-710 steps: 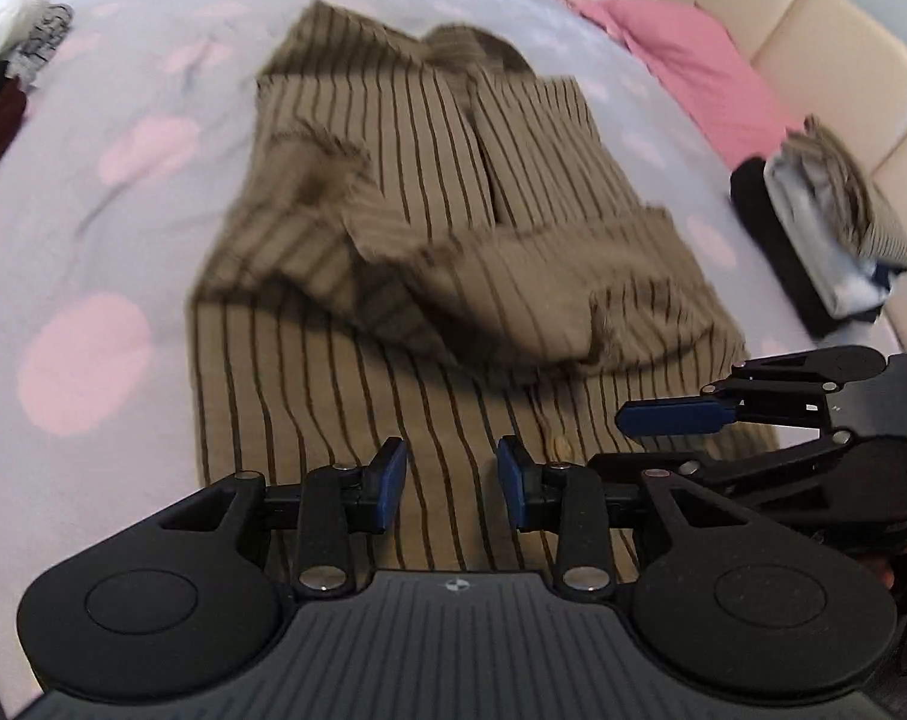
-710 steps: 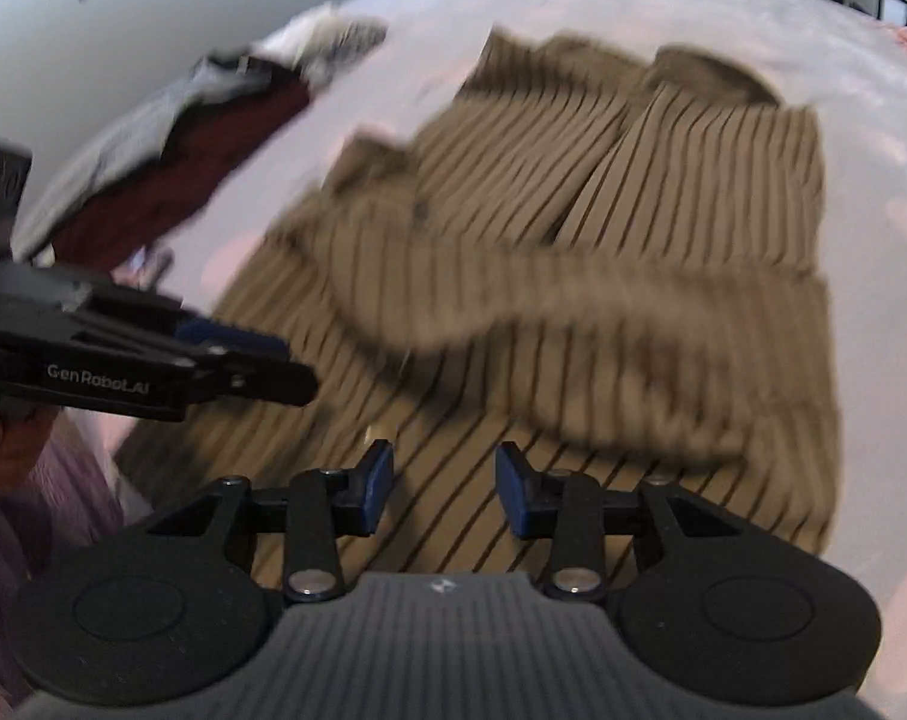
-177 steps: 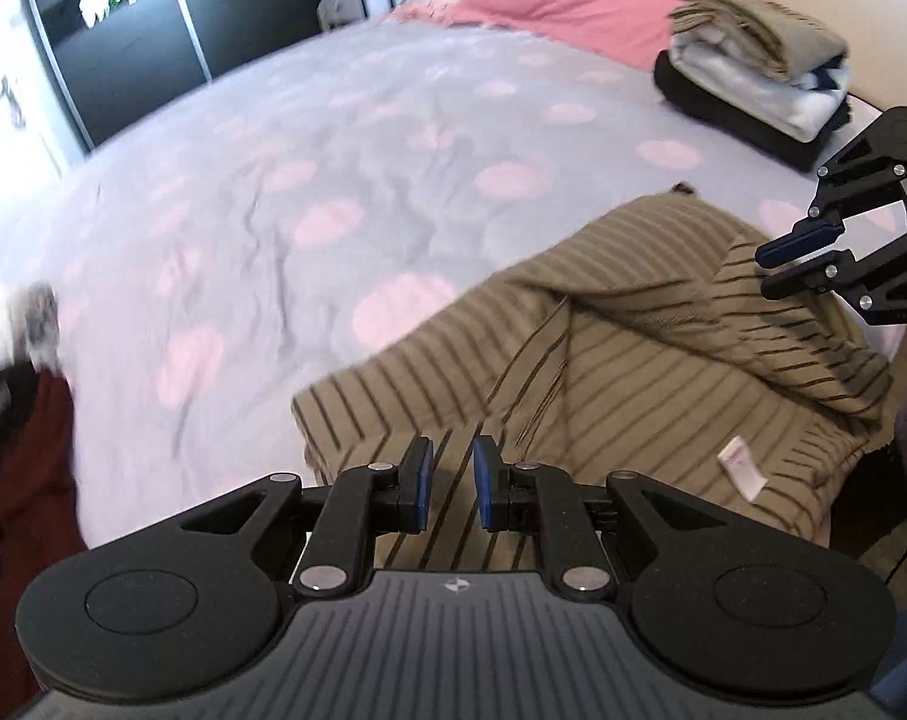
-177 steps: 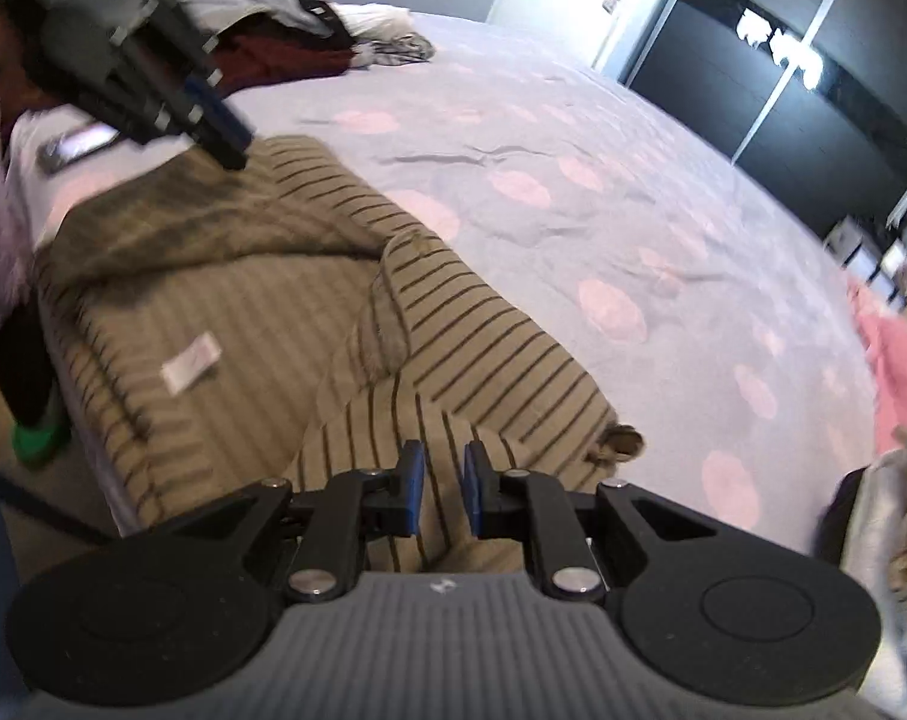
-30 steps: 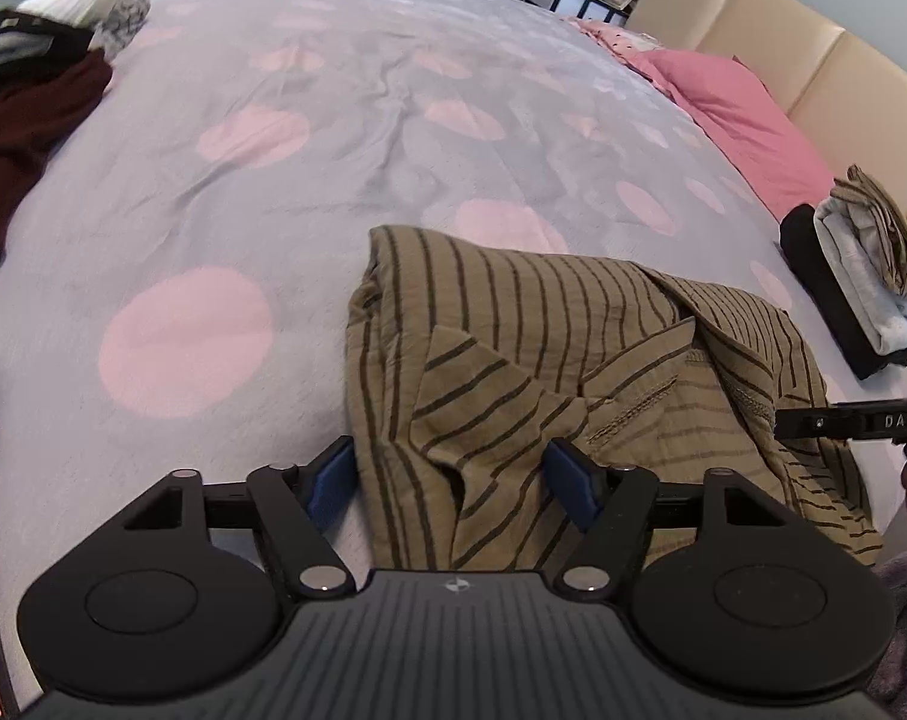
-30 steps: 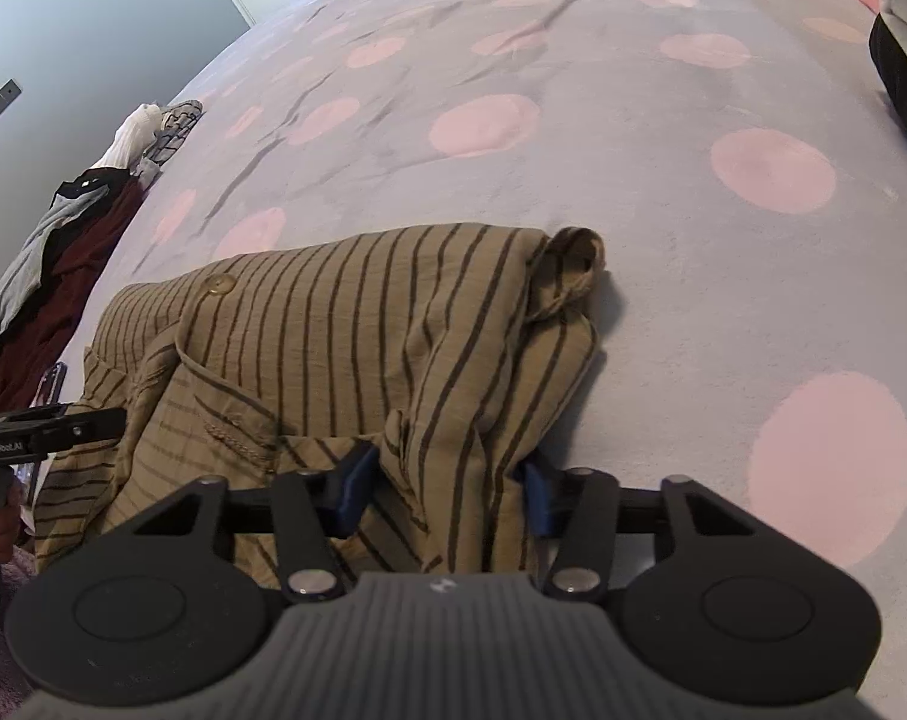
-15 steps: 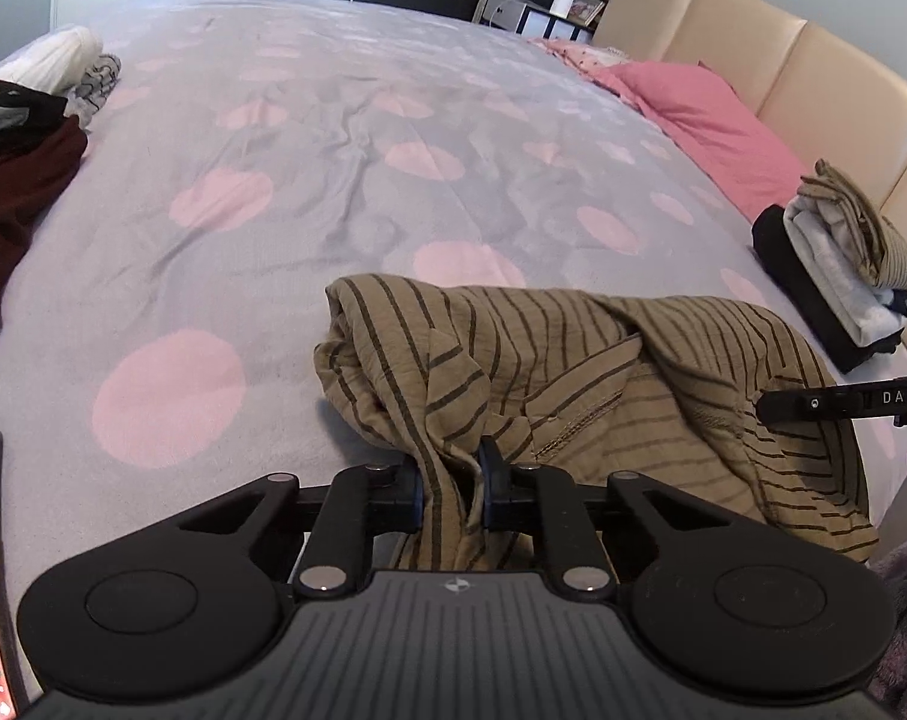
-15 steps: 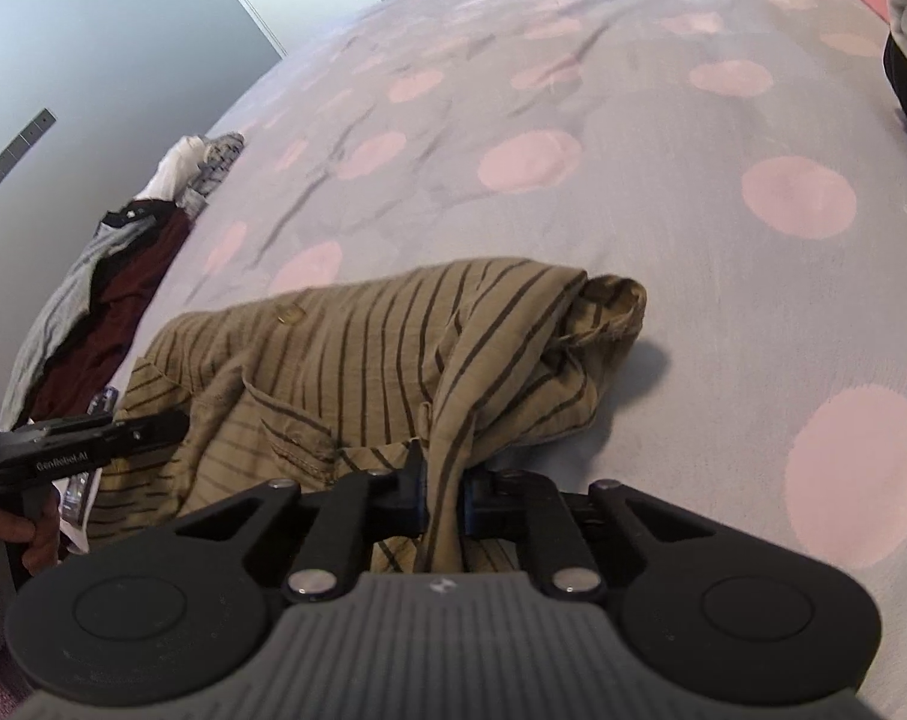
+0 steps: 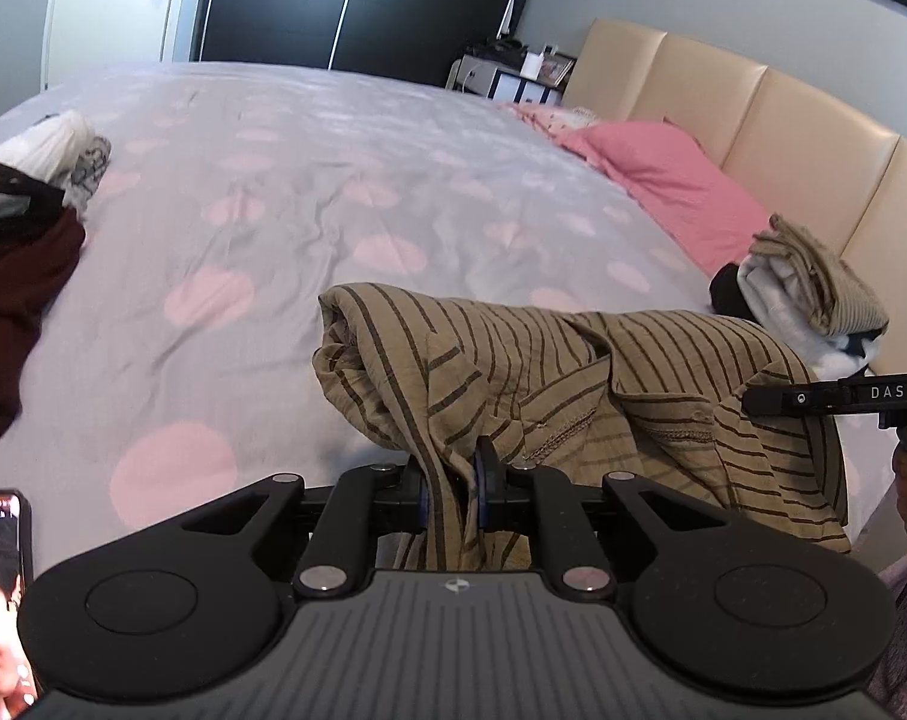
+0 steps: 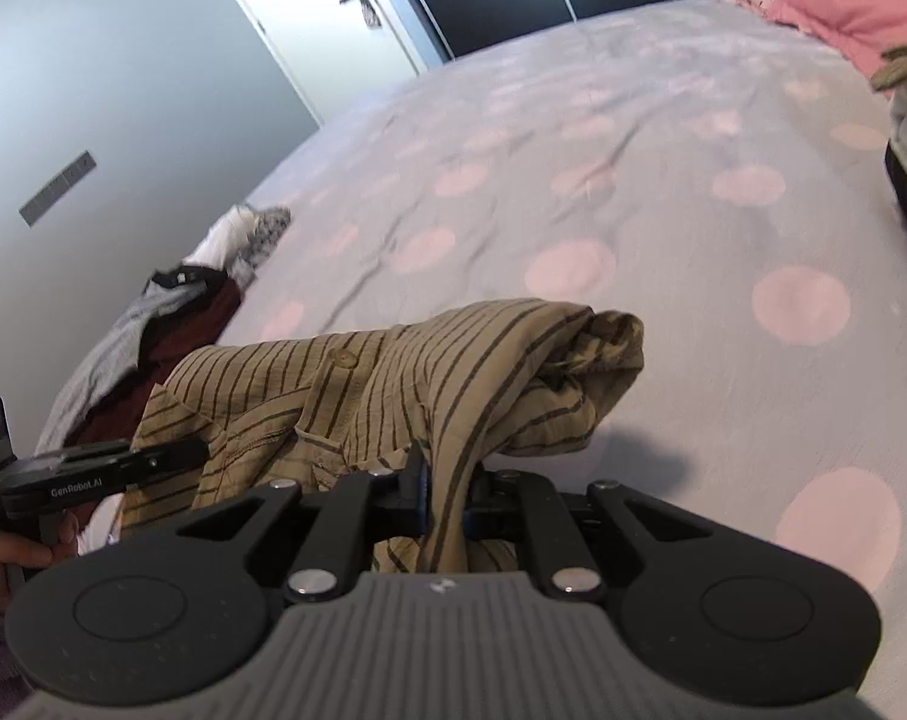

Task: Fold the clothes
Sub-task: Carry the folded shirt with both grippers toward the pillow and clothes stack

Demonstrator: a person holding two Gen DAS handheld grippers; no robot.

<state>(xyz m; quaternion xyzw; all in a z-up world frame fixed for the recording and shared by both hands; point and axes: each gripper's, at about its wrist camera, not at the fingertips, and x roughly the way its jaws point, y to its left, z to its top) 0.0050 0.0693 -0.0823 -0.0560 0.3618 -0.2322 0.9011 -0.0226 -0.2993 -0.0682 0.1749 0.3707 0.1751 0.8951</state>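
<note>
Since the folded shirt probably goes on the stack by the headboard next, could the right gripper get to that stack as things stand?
Probably yes. The right gripper is shut on the striped shirt, and only bare bedspread lies between it and the folded stack, though it would carry the shirt along.

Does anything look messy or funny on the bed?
Yes. The striped shirt is bunched and lopsided, pinched by both grippers, not neatly folded. A jumbled pile of clothes also sprawls at the bed's edge.
</note>
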